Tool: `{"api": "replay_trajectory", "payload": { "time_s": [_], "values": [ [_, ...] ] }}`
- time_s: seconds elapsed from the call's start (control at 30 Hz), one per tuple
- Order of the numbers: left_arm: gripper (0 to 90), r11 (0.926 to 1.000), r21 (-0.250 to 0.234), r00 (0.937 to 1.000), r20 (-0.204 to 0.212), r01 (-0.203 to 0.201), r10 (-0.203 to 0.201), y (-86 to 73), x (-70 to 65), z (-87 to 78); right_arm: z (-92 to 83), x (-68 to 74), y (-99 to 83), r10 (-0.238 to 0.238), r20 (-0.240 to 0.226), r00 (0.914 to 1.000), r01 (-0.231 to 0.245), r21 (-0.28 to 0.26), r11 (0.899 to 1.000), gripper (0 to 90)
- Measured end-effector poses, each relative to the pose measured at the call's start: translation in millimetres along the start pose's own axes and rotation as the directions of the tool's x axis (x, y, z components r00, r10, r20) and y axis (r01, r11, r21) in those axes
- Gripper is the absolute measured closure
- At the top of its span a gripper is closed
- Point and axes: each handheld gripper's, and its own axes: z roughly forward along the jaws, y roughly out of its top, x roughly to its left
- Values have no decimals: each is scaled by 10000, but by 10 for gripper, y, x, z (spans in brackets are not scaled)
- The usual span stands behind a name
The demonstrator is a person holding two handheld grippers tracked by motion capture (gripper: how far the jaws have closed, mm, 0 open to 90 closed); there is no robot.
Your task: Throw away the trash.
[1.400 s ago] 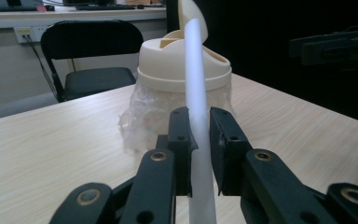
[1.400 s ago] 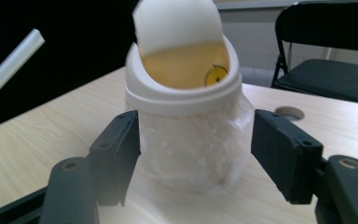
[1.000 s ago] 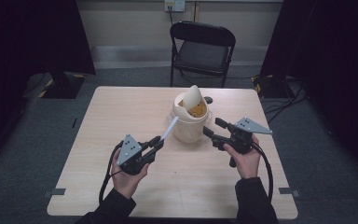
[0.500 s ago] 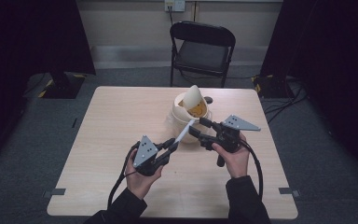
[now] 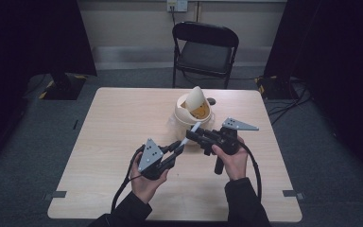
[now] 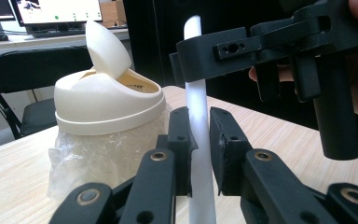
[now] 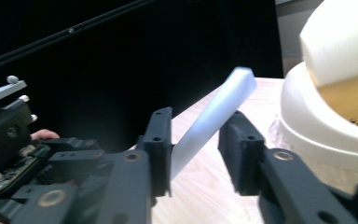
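A person sits at the near edge of a wooden table point(image 5: 108, 142) with a gripper in each hand. The left gripper point(image 5: 176, 150) holds a thin white stick point(image 6: 198, 140) tight between its jaws. The stick points up and away toward the bin point(image 5: 192, 113). The right gripper point(image 5: 192, 136) is around the top part of the stick with its jaws a little apart; one jaw touches the stick and the other has a gap. Both grippers meet near the middle of the table, just in front of the bin. The bin is cream with a tipped lid point(image 6: 106, 49) and a clear bag point(image 6: 88, 154) showing below its rim. A black chair point(image 5: 206, 49) stands past the far edge.
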Motion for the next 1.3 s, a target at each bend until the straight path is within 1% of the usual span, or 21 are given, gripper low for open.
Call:
{"api": "replay_trajectory", "payload": {
  "time_s": [0.1, 0.17, 0.27, 0.57, 0.6, 0.67, 0.7, 0.77, 0.8, 0.83, 0.87, 0.9, 0.97, 1.0, 1.03, 1.07, 1.1, 1.2, 1.23, 1.27, 1.3],
  "values": [
    [792, 9999, 132, 10000, -8, -37, 37, -12, 3, 9, 0, 12, -5, 173, -150, 9997, -174, -55, 9998, 728],
    [790, 9999, 143, 10000, 31, 6, -6, -26, 4, 15, -2, 22, 2, 389, -499, 9980, -394, -101, 9992, 774],
    [787, 9996, 249, 9999, 15, 114, -115, -45, 15, 6, 1, 38, 9, 361, -650, 9972, -363, -18, 9993, 803],
    [719, 9971, 672, 9992, -180, 362, -351, -174, 163, -128, -114, 18, 76, -296, 52, 9995, 299, -498, 9983, 814],
    [701, 9949, 920, 9987, -309, 424, -397, -243, 234, -201, -172, 1, 102, -415, 282, 9987, 433, -664, 9969, 814],
    [695, 9931, 1067, 9982, -413, 484, -442, -284, 274, -243, -205, -10, 116, -456, 370, 9983, 481, -725, 9962, 814],
    [670, 9876, 1419, 9964, -609, 676, -595, -375, 359, -331, -272, -30, 140, -529, 560, 9970, 579, -921, 9941, 814],
    [653, 9802, 1776, 9936, -852, 877, -735, -476, 447, -426, -339, -50, 164, -596, 769, 9953, 677, -1076, 9919, 814],
    [640, 9802, 1776, 9936, -852, 877, -735, -476, 447, -426, -374, -59, 176, -643, 866, 9942, 741, -1144, 9907, 814],
    [631, 9707, 2184, 9912, -1067, 1003, -784, -569, 524, -516, -410, -67, 188, -645, 956, 9933, 761, -1227, 9895, 814],
    [619, 9707, 2184, 9912, -1067, 1003, -784, -569, 524, -516, -410, -67, 188, -645, 956, 9933, 761, -1227, 9895, 814],
    [606, 9556, 2698, 9868, -1391, 1182, -828, -695, 624, -632, -488, -85, 219, -674, 1118, 9914, 833, -1434, 9862, 814],
    [582, 9383, 3151, 9809, -1714, 1425, -914, -805, 708, -727, -545, -93, 246, -739, 1288, 9889, 932, -1508, 9842, 814],
    [569, 9383, 3151, 9809, -1714, 1425, -914, -805, 708, -727, -545, -93, 246, -739, 1288, 9889, 932, -1508, 9842, 814],
    [553, 9244, 3468, 9757, -1984, 1590, -933, -895, 770, -797, -614, -103, 281, -818, 1466, 9858, 1052, -1595, 9816, 814],
    [540, 9244, 3468, 9757, -1984, 1590, -933, -895, 770, -797, -614, -103, 281, -818, 1466, 9858, 1052, -1595, 9816, 814],
    [540, 9109, 3690, 9695, -2205, 1845, -1070, -962, 810, -838, -630, -106, 289, -850, 1507, 9849, 1091, -1599, 9811, 814],
    [509, 8963, 3838, 9599, -2476, 2219, -1316, -1043, 870, -893, -741, -129, 338, -957, 1825, 9785, 1275, -1709, 9770, 814],
    [491, 8877, 3947, 9552, -2614, 2372, -1390, -1075, 897, -900, -806, -142, 368, -953, 1959, 9760, 1324, -1864, 9735, 814],
    [487, 8877, 3947, 9552, -2614, 2372, -1390, -1075, 897, -900, -806, -142, 368, -953, 1959, 9760, 1324, -1864, 9735, 814],
    [487, 8830, 4040, 9546, -2641, 2391, -1376, -1091, 905, -893, -830, -145, 380, -938, 1983, 9756, 1328, -1936, 9720, 814]
  ]
}}
